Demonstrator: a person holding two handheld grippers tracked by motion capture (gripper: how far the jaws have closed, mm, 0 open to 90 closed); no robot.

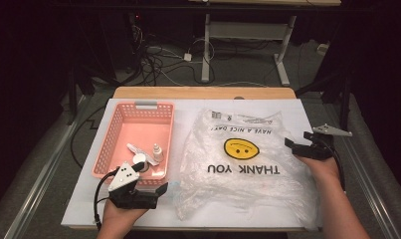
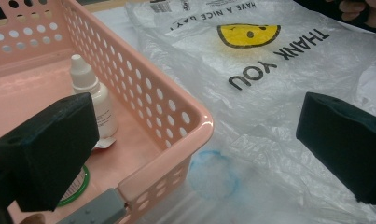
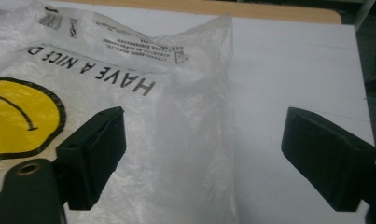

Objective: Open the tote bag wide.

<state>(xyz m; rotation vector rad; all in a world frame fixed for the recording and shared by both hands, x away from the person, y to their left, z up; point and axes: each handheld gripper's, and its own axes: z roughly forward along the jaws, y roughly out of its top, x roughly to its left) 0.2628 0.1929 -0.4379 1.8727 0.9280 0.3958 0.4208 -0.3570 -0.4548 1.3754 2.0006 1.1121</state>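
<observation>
A clear plastic bag [image 1: 243, 164] with a yellow smiley and "THANK YOU" print lies flat on the white table top [image 1: 297, 112]. Left of it stands a pink perforated basket [image 1: 106, 144] holding a small white dropper bottle [image 1: 157, 152]. My left gripper [image 1: 155, 191] is open at the basket's near right corner; in the left gripper view its jaws [image 2: 197, 100] straddle the basket rim [image 2: 176, 93] and the bag [image 2: 269, 93]. My right gripper [image 1: 297, 139] is open at the bag's right edge. Its jaws [image 3: 204, 116] stand either side of the bag's border [image 3: 195, 93] without pressing it.
The basket also holds a round item with a green ring [image 2: 80, 186] and a white piece [image 1: 135, 148]. A bluish ring [image 2: 213, 175] shows through the plastic by the basket. A wooden table edge [image 1: 203, 92] lies at the far side; cables and desk legs [image 1: 206, 55] are beyond.
</observation>
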